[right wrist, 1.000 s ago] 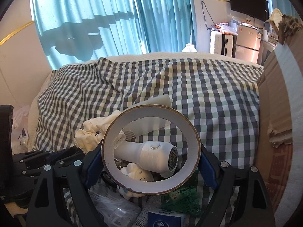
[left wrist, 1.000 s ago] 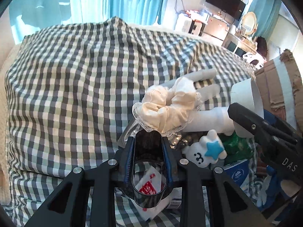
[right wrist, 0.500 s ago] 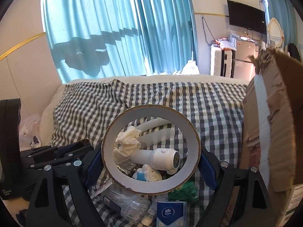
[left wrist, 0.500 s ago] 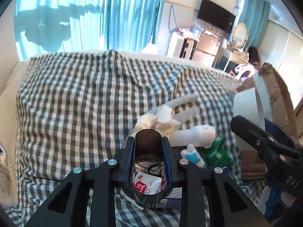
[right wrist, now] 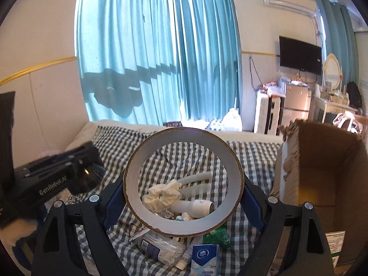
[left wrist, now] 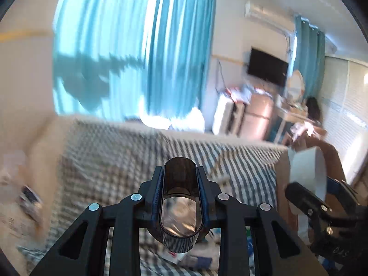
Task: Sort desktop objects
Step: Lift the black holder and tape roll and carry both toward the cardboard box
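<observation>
Your left gripper (left wrist: pixel 180 203) fingers pinch a dark translucent tube (left wrist: pixel 179 209) upright, while your right gripper (right wrist: pixel 183 179) fingers span a white tape roll (right wrist: pixel 183 179).

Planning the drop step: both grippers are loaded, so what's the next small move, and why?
Probably swing the right gripper rightward over the open cardboard box. Its fingers are clamped on the tape roll, held clear above the clutter on the checked cloth, and the box stands just to its right, top open. The left gripper holds a dark tube, which can follow.
</observation>
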`<state>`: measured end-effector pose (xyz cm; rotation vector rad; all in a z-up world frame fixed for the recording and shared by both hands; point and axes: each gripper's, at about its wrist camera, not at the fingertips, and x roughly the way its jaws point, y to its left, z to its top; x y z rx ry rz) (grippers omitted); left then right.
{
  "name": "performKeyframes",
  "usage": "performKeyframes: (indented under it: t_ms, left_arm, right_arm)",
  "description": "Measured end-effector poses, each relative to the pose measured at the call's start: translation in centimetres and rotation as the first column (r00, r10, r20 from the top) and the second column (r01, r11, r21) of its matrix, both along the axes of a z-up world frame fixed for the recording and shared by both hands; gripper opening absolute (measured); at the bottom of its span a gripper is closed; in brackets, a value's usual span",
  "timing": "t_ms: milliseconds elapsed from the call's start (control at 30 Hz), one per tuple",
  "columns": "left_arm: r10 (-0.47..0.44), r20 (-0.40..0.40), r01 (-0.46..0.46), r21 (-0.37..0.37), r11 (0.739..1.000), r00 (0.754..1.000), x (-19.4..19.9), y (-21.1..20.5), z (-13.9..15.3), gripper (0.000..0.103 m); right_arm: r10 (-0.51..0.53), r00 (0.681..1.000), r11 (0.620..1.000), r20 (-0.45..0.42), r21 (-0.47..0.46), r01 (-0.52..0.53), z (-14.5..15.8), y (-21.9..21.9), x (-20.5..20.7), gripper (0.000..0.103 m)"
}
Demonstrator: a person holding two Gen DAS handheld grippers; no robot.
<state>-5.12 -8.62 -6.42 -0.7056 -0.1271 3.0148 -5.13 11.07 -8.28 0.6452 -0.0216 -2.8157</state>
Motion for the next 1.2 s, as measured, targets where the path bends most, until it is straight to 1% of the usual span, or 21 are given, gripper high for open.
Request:
performKeyframes:
  t_ms: [133, 267, 467, 533, 667, 900, 967, 1033, 1133, 1200]
  left_arm:
    - [0.012, -0.108, -0.011, 0.009, 1.0, 0.994, 2.3, 0.3, 2.4, 0.028]
    - [0.018, -0.2, -0.018, 0.006, 1.0, 0.98, 4.5, 0.8, 4.5, 0.028]
    - [-0.018, -0.285, 0.018, -0.005, 1.0, 0.958, 7.0, 2.0, 7.2, 0.028]
    - [-0.038, -0.294, 0.036, -0.013, 0.999, 0.955, 7.7, 2.8, 7.9, 0.028]
    - [-0.058, -0.312, 0.061, -0.002, 0.998, 0.948, 8.1, 3.8, 8.5, 0.028]
    - [-0.045, -0.359, 0.046, -0.005, 0.999, 0.932, 9.0, 5.5, 8.9, 0.028]
    - [-0.045, -0.368, 0.049, 0.002, 0.999, 0.929, 9.1, 5.7, 8.9, 0.028]
    - [-0.056, -0.361, 0.062, 0.005, 0.998, 0.931, 9.0, 6.3, 8.7, 0.028]
    - [-0.076, -0.343, 0.095, 0.04, 0.995, 0.936, 8.8, 7.4, 8.5, 0.028]
    - [-0.093, -0.347, 0.108, 0.024, 0.994, 0.933, 9.0, 8.7, 8.5, 0.028]
  right_arm:
    - [0.011, 0.998, 1.0, -0.055, 0.009, -0.01, 1.9, 0.0, 2.2, 0.086]
    - [0.019, 0.993, 1.0, -0.116, 0.011, -0.018, 3.6, 0.4, 4.5, 0.086]
    - [0.018, 0.983, 1.0, -0.184, 0.002, -0.018, 5.7, 2.0, 7.4, 0.086]
    - [0.008, 0.978, 1.0, -0.209, 0.011, -0.006, 6.1, 2.5, 8.1, 0.086]
    - [0.002, 0.974, 1.0, -0.228, 0.005, -0.001, 6.7, 3.7, 9.4, 0.086]
    - [-0.02, 0.959, 1.0, -0.284, 0.011, 0.024, 7.0, 6.1, 11.2, 0.086]
    - [-0.037, 0.953, 0.999, -0.299, -0.006, 0.036, 7.2, 7.2, 11.7, 0.086]
    - [-0.059, 0.946, 0.998, -0.32, -0.013, 0.058, 7.4, 8.2, 12.3, 0.086]
    - [-0.083, 0.932, 0.996, -0.353, -0.015, 0.083, 7.7, 9.7, 13.6, 0.086]
    - [-0.095, 0.925, 0.995, -0.369, -0.022, 0.094, 7.9, 10.6, 14.3, 0.086]
